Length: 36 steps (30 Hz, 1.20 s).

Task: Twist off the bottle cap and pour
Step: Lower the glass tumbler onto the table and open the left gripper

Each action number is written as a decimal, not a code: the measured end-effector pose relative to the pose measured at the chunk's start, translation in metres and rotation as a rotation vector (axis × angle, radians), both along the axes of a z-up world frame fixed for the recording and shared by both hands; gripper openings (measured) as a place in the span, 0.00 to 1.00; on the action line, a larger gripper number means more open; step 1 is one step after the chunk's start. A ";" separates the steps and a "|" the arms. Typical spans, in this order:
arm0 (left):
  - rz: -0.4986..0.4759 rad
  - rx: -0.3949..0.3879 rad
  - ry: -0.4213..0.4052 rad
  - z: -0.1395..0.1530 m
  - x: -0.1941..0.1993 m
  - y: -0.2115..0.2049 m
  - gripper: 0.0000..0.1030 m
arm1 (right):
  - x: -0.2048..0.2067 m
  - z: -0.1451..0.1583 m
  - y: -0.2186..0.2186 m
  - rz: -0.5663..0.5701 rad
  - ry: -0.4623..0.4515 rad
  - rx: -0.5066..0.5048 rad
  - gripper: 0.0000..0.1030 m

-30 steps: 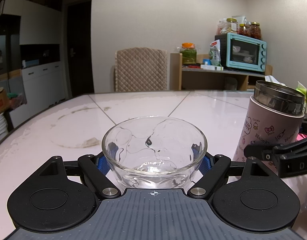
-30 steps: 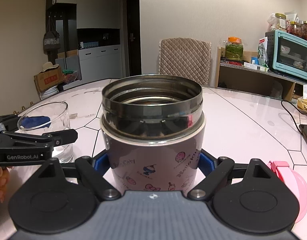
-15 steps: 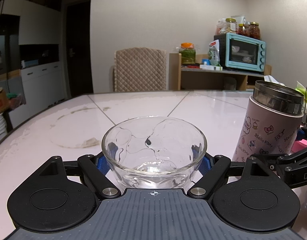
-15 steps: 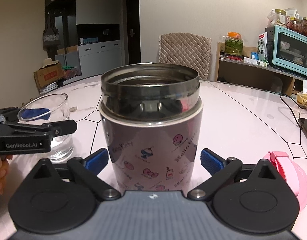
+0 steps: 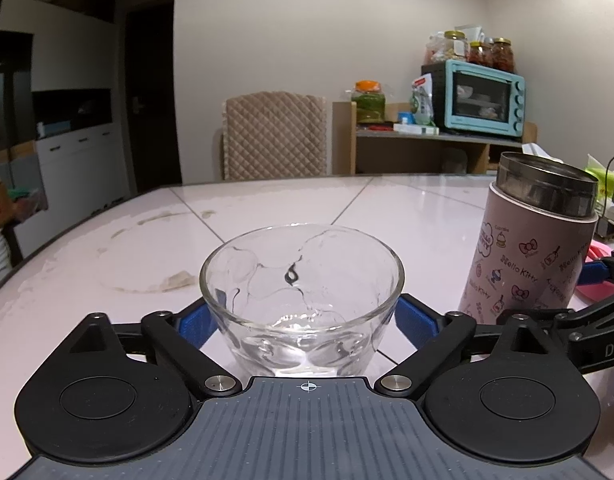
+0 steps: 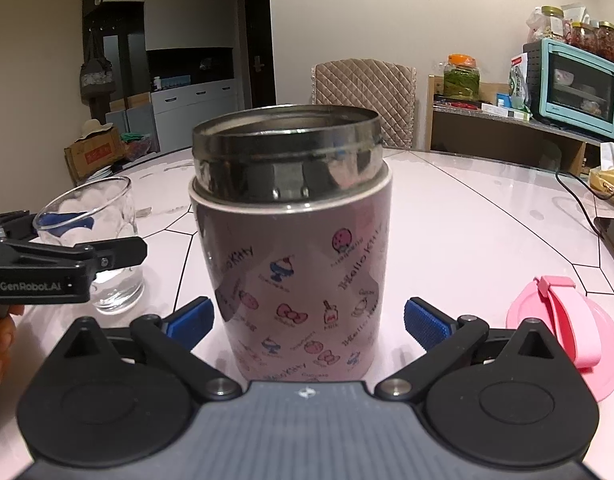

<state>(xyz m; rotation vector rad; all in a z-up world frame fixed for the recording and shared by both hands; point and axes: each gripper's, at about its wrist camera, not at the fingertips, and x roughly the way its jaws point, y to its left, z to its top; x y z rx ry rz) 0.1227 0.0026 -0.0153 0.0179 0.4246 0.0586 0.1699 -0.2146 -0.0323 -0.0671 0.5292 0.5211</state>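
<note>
Bare tabletop [image 5: 291, 204] is lying open beyond glass [image 5: 302, 300] & bottle [image 6: 295, 240]. Glass is sitting just left of bottle w/ narrow gap between; pink cap [image 6: 567, 332] is blocking bottle's right side.
</note>
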 end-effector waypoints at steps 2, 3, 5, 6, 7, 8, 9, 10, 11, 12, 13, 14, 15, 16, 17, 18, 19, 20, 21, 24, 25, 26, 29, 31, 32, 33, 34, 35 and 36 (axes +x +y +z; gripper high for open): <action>-0.003 -0.002 0.001 0.000 -0.001 0.000 0.99 | -0.001 0.000 -0.002 -0.005 -0.002 0.004 1.00; -0.005 -0.004 0.003 0.000 -0.002 0.000 0.99 | -0.002 0.000 -0.002 -0.005 -0.002 0.005 1.00; -0.009 -0.008 0.005 0.000 -0.003 0.001 1.00 | -0.001 0.001 -0.003 -0.005 0.000 0.006 1.00; -0.009 -0.010 0.006 0.000 -0.004 0.001 1.00 | -0.002 0.001 -0.004 -0.010 -0.002 0.007 1.00; -0.009 -0.010 0.007 -0.001 -0.004 0.002 1.00 | -0.002 0.001 -0.004 -0.011 -0.002 0.008 1.00; -0.010 -0.010 0.009 -0.001 -0.004 0.002 1.00 | -0.003 0.001 -0.004 -0.013 -0.002 0.009 1.00; -0.011 -0.011 0.011 -0.001 -0.004 0.002 1.00 | -0.003 0.001 -0.004 -0.015 -0.001 0.011 1.00; -0.009 -0.010 0.012 -0.001 -0.005 0.002 1.00 | -0.003 0.001 -0.005 -0.017 -0.001 0.015 1.00; -0.006 -0.008 0.013 -0.001 -0.005 0.002 1.00 | -0.004 0.001 -0.006 -0.020 0.000 0.020 1.00; -0.005 -0.007 0.013 -0.001 -0.006 0.002 1.00 | -0.004 0.001 -0.006 -0.021 0.002 0.021 1.00; -0.006 -0.006 0.014 -0.001 -0.006 0.003 1.00 | -0.004 0.001 -0.006 -0.023 0.004 0.023 1.00; -0.007 -0.006 0.014 -0.001 -0.007 0.003 1.00 | -0.005 0.001 -0.006 -0.024 0.005 0.023 1.00; -0.008 -0.005 0.015 -0.001 -0.008 0.003 1.00 | -0.005 0.001 -0.006 -0.025 0.007 0.023 1.00; -0.009 -0.004 0.015 -0.001 -0.008 0.003 1.00 | -0.005 0.001 -0.007 -0.027 0.008 0.024 1.00; -0.009 -0.004 0.017 -0.002 -0.009 0.003 1.00 | -0.005 0.001 -0.007 -0.028 0.007 0.022 1.00; -0.009 -0.004 0.018 -0.002 -0.009 0.003 1.00 | -0.005 0.001 -0.007 -0.029 0.006 0.020 1.00; -0.009 -0.004 0.019 -0.002 -0.010 0.003 1.00 | -0.006 0.001 -0.007 -0.030 0.004 0.019 1.00; -0.009 -0.004 0.020 -0.002 -0.010 0.003 1.00 | -0.006 0.001 -0.007 -0.031 0.002 0.018 1.00; -0.010 -0.003 0.022 -0.002 -0.011 0.003 1.00 | -0.007 0.001 -0.008 -0.033 -0.001 0.017 1.00; -0.010 0.003 0.025 -0.002 -0.013 0.002 1.00 | -0.008 0.001 -0.008 -0.039 -0.010 0.013 1.00; -0.011 0.004 0.025 -0.002 -0.014 0.002 1.00 | -0.009 0.001 -0.008 -0.041 -0.014 0.011 1.00; -0.012 0.006 0.025 -0.002 -0.015 0.002 1.00 | -0.010 0.001 -0.008 -0.043 -0.016 0.012 1.00; -0.010 0.008 0.026 -0.002 -0.018 0.001 1.00 | -0.013 0.002 -0.010 -0.049 -0.029 0.015 1.00; -0.009 0.009 0.026 -0.002 -0.020 0.001 1.00 | -0.016 0.003 -0.010 -0.051 -0.035 0.017 1.00; -0.007 0.010 0.027 -0.003 -0.021 0.001 1.00 | -0.017 0.002 -0.011 -0.051 -0.033 0.016 1.00; -0.005 0.011 0.027 -0.003 -0.022 0.001 1.00 | -0.017 0.002 -0.011 -0.051 -0.029 0.016 1.00; -0.003 0.013 0.026 -0.003 -0.023 0.000 1.00 | -0.017 0.002 -0.011 -0.056 -0.029 0.018 1.00; 0.000 0.013 0.025 -0.003 -0.024 0.000 1.00 | -0.017 0.002 -0.012 -0.060 -0.028 0.020 1.00; 0.003 0.013 0.024 -0.003 -0.025 0.000 1.00 | -0.017 0.002 -0.013 -0.065 -0.027 0.024 1.00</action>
